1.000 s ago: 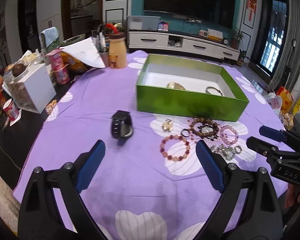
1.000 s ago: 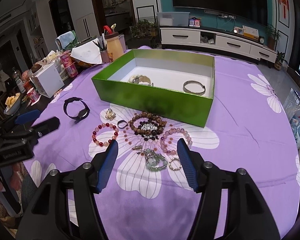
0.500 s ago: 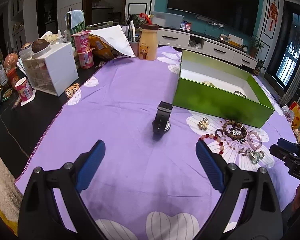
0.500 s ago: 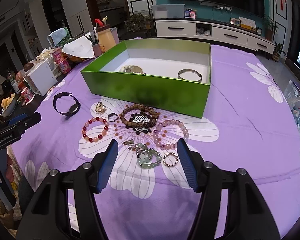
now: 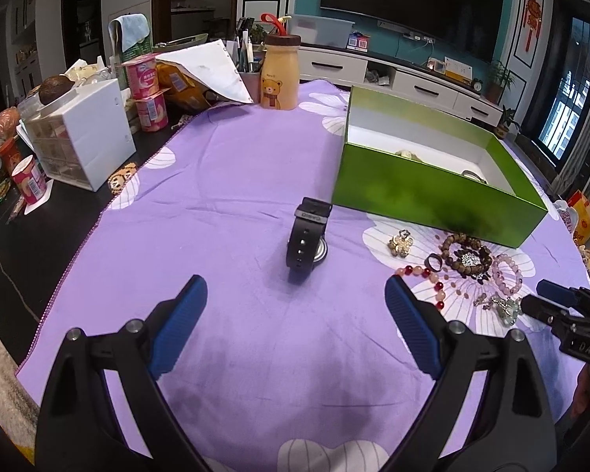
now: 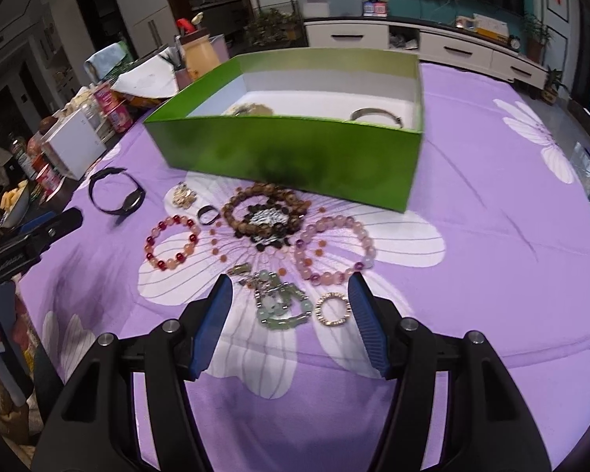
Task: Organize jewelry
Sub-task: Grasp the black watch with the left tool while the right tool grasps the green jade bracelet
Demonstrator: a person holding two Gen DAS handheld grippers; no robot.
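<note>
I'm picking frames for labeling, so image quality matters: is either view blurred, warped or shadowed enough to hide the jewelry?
Left wrist view: sharp, the black watch crisp; fisheye bends the room edges. Right wrist view: slightly soft, the green box front smeared, yet the bead bracelets stay readable; faint shadows of the tongs on the purple cloth. No glare hides anything.

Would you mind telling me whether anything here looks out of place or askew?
Only the black watch stands out: it lies alone on the purple cloth, apart from the bracelet cluster in front of the green box.
</note>
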